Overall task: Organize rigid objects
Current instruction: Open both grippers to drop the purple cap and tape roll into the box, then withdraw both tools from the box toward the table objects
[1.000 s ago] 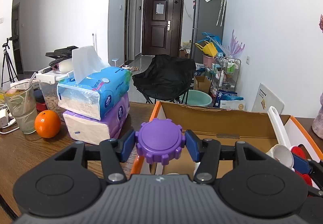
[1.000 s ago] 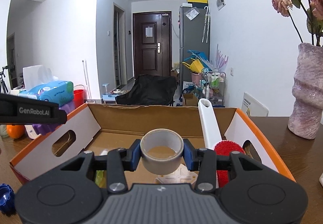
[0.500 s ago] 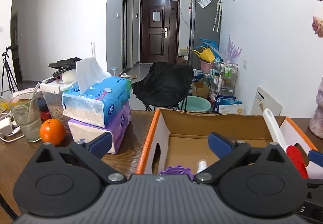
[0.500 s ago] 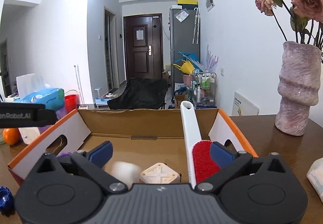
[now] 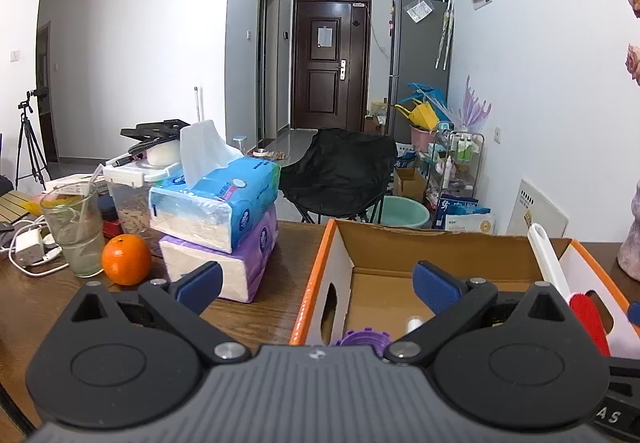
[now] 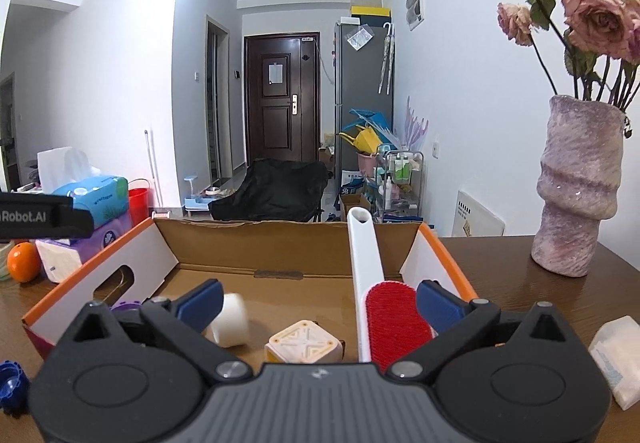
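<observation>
My left gripper [image 5: 318,281] stands open over the near left corner of an orange-rimmed cardboard box [image 5: 338,263], nothing between its blue pads. A purple toothed cap [image 5: 362,337] lies in the box just below it. My right gripper [image 6: 319,305] is open too, above the box [image 6: 132,259]. Under it lie a white tape roll [image 6: 230,319] on its side and a cream cube [image 6: 304,343]. A white brush with a red pad [image 6: 394,323] leans on the far wall. The purple cap [image 6: 126,305] shows at the box's left end.
Left of the box are stacked tissue packs [image 5: 216,219], an orange [image 5: 126,259], a glass [image 5: 76,231] and a charger with cables. A blue cap [image 6: 10,383] lies on the table at front left. A vase with roses [image 6: 576,187] and a white packet [image 6: 616,359] sit to the right.
Both grippers went from shut to wide open. The purple cap left my left gripper and the tape roll left my right one; both now lie in the box.
</observation>
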### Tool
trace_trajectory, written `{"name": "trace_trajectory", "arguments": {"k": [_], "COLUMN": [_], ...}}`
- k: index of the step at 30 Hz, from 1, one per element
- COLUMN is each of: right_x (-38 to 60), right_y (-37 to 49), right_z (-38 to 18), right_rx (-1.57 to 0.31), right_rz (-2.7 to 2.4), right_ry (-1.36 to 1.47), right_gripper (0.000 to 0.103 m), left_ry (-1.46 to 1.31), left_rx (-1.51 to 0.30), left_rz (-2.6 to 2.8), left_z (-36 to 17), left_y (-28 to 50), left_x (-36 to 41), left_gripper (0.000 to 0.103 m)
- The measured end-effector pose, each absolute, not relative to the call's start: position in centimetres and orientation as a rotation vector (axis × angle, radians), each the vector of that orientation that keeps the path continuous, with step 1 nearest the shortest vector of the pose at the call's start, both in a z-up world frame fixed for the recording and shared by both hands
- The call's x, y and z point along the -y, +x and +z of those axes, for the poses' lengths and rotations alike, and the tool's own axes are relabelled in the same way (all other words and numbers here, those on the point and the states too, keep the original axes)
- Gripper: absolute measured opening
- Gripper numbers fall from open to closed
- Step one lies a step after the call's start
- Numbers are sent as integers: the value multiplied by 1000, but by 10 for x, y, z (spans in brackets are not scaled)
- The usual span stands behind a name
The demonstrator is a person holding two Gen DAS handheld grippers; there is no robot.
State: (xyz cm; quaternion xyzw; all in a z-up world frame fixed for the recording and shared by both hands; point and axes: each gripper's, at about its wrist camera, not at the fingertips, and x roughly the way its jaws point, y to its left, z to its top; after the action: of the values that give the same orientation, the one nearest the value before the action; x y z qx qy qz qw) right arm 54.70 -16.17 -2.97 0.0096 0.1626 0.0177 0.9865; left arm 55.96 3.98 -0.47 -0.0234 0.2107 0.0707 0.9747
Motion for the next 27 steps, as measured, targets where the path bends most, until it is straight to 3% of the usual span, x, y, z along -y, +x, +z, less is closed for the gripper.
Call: {"name": "trace_trajectory", "arguments": {"k": [27], "right_x": [200], "right_y": [439], "right_z": [-25], "right_rx": [-302], "right_rz": [14], "right_ry": [-9], "right_gripper": [103], "left_ry": [-17], "left_rx": [-400], "left_rz": [161], "left_z": [-11], "left_y": [453], "left_x": [-54], "left_gripper": [103]}}
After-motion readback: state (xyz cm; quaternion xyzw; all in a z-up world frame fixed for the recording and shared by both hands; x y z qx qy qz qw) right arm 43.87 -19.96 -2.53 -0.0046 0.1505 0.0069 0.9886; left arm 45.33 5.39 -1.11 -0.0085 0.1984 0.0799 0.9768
